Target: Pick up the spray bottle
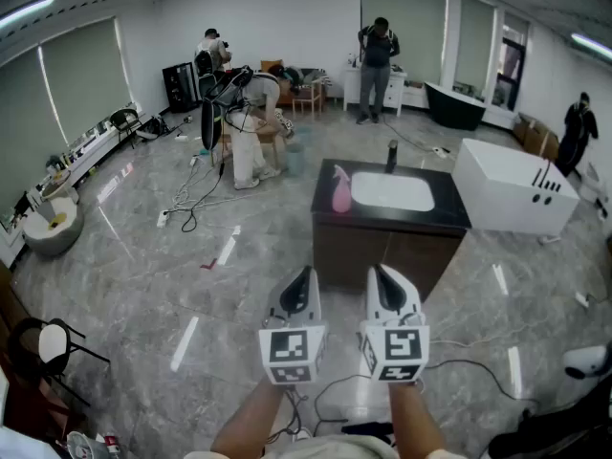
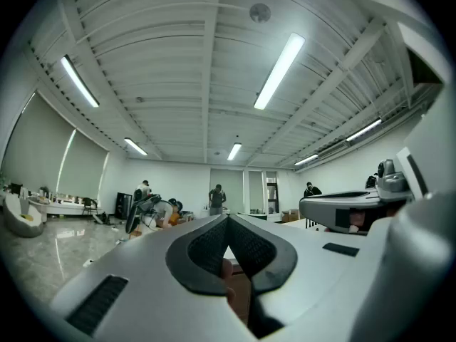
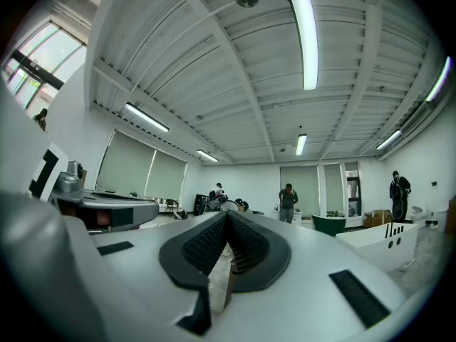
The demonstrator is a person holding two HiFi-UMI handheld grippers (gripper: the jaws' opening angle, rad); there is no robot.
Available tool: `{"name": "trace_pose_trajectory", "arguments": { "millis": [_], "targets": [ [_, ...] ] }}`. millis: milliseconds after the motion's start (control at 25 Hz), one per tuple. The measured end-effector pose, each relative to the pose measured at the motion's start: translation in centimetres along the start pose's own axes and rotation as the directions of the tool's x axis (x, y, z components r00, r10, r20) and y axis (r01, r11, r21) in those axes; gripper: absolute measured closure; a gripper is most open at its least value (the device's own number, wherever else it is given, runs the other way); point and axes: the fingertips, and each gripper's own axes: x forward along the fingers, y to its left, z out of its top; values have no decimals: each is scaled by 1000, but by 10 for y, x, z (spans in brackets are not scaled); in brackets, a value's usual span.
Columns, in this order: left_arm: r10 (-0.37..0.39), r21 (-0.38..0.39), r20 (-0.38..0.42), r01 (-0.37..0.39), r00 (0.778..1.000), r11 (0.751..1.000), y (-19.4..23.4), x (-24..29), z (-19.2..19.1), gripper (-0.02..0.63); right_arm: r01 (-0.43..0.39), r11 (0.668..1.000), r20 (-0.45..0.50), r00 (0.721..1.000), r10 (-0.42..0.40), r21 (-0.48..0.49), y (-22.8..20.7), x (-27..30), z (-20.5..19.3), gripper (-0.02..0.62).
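- The task is barely begun, as I judge it: the pink spray bottle stands upright and untouched on the dark desk, at the left edge of the white sink.
- Left claw is closed, its tips meeting on nothing; right claw is closed and empty too.
- Both claws point level, side by side, well short of the desk; the bottle lies ahead, between their two lines.
- Left to do: approach, open a claw, grip, lift.
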Motion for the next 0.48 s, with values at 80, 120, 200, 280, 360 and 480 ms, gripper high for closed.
{"name": "trace_pose_trajectory", "arguments": {
  "millis": [80, 120, 200, 280, 360, 480],
  "targets": [
    [-5, 1, 8, 5, 1000, 1000, 2, -3, 1, 604, 6, 1000, 1, 1000, -6, -2, 5, -3, 0, 592],
    [-8, 3, 12, 8, 1000, 1000, 3, -4, 2, 604, 9, 1000, 2, 1000, -9, -1, 7, -4, -1, 592],
    [-15, 12, 17, 15, 1000, 1000, 4, -5, 2, 604, 16, 1000, 2, 1000, -16, 0, 10, -5, -2, 592],
    [-22, 15, 18, 22, 1000, 1000, 6, -8, 0, 604, 23, 1000, -3, 1000, -23, -3, 15, -6, -4, 592],
    [-28, 12, 18, 28, 999, 1000, 10, -12, -1, 604, 26, 1000, -2, 1000, -26, -6, 21, -7, -4, 592],
    [-39, 5, 20, 39, 999, 999, 18, -15, -4, 604, 40, 999, 22, 999, -41, 19, 26, -7, -2, 591]
  ]
}}
